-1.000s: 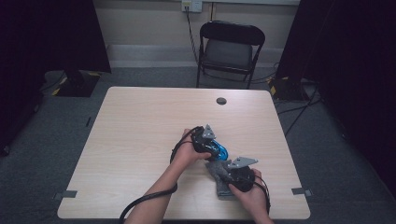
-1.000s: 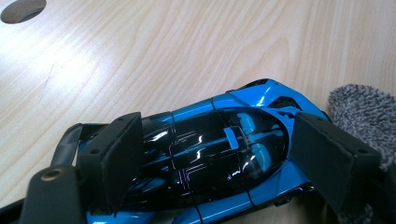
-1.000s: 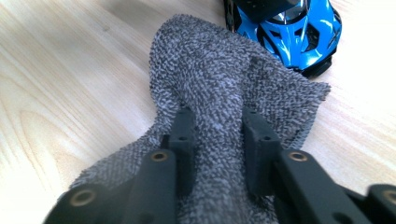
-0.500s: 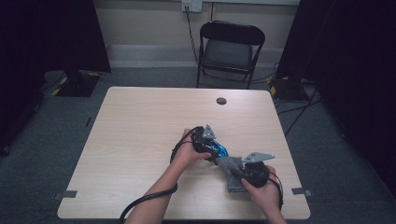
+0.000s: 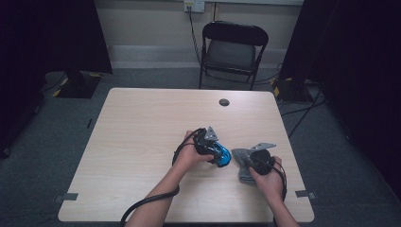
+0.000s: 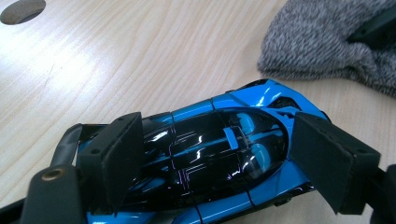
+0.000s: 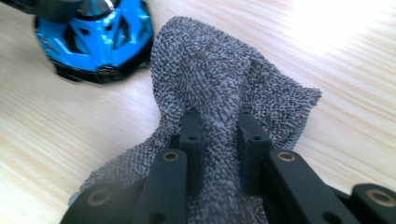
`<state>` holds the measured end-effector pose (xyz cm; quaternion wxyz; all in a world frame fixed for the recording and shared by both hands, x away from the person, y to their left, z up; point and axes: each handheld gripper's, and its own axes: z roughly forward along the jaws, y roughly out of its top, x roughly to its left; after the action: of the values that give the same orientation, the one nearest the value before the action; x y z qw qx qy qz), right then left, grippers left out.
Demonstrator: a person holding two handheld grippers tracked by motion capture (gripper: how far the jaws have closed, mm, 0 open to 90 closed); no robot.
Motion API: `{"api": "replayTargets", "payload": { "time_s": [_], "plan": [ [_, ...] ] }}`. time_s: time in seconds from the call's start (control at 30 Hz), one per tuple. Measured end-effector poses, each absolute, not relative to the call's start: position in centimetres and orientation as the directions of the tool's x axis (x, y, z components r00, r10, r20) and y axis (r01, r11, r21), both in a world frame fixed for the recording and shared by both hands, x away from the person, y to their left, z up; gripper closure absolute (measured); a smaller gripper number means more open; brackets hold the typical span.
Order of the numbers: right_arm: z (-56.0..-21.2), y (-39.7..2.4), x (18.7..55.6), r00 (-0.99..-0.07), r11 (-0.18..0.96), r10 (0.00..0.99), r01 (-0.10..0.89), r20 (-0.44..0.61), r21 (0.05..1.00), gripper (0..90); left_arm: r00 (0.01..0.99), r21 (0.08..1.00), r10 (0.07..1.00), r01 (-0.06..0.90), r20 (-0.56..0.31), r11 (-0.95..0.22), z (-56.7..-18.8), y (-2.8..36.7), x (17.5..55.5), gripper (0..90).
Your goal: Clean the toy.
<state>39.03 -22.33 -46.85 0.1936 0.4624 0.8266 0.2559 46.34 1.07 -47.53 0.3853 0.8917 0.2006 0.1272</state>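
**Car straddled on my left, cloth pinched on my right**

High view: I work at a pale wooden table [image 5: 142,142]. My left gripper [image 5: 213,150] sits over a blue toy car [image 5: 222,156] near the table's middle. My right gripper [image 5: 250,163] is just beside it, toward the table's right edge, on a grey knitted cloth [image 5: 243,172]. Car and cloth lie near each other, close to my side of the table.

Left gripper view: the blue toy car [image 6: 219,154] lies on the wood between my two black pads [image 6: 116,158], its glossy black canopy facing up. The jaws stand wide; one pad sits against the car's flank, while the other shows a gap, so I cannot confirm a firm clamp. The grey cloth [image 6: 327,42] lies just beyond the car.

Right gripper view: my jaws have just been closing and stand narrow, pinching a raised fold of the grey cloth [image 7: 219,93]. The rest of the cloth drapes onto the table. The car [image 7: 93,37] sits just beside it, apparently touching the cloth's edge.
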Motion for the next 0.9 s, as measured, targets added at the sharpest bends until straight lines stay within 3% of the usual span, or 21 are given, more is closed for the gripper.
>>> {"api": "replayTargets", "payload": {
  "time_s": [0.4, 0.9],
  "plan": [
    [-46.8, -20.9, 37.4, -0.579, 0.471, 0.815, 0.661, -0.003, 0.583, 75.2, 0.887, 0.737, 0.455, 0.261, 0.071, -0.624, -47.5, 1.0, 46.4, 17.9],
    [-46.7, -18.3, 35.9, -0.672, 0.545, 0.74, 0.623, 0.026, 0.561, 74.5, 0.887, 0.733, 0.456, 0.262, 0.074, -0.628, -47.5, 1.0, 46.3, 17.9]
  ]
}}
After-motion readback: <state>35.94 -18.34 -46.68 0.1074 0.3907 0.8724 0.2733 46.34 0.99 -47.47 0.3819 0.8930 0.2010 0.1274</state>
